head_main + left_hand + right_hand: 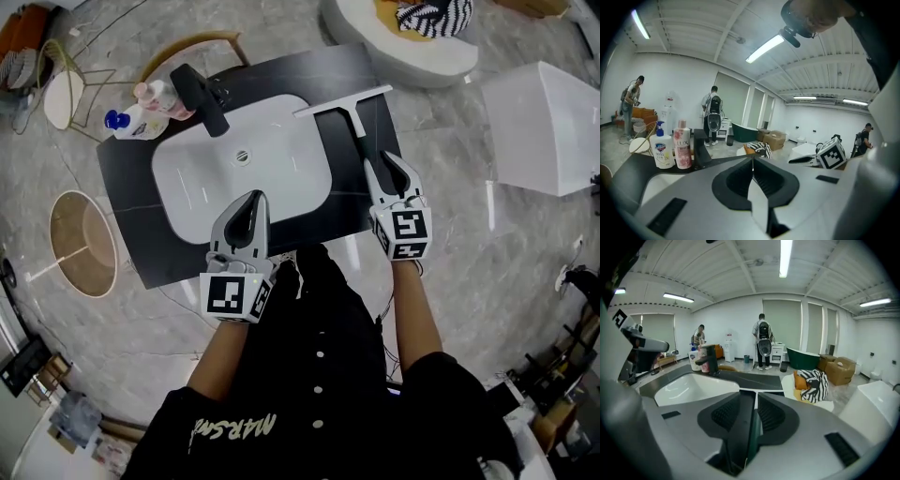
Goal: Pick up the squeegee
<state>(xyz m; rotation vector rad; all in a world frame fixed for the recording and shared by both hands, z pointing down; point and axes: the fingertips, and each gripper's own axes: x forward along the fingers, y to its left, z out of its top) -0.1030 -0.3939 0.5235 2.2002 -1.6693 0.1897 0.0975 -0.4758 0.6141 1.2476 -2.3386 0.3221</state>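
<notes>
The squeegee (354, 114) lies on the dark countertop (131, 197) just right of the white basin (211, 183), white blade at the far end, dark handle pointing toward me. My right gripper (394, 162) hovers at the handle's near end, pointing down at it. In the right gripper view the jaws (755, 394) stand a little apart with the dark handle (751, 427) running between them, and a gap shows beside it. My left gripper (253, 200) hangs over the basin's front edge; its jaws (753, 160) meet with nothing in them.
A black faucet (202, 98) and two soap bottles (141, 120) stand at the basin's far left. A round wicker stool (82, 244) sits left of the counter, a white box (544, 127) to the right, a white tub (412, 52) beyond. People stand far off.
</notes>
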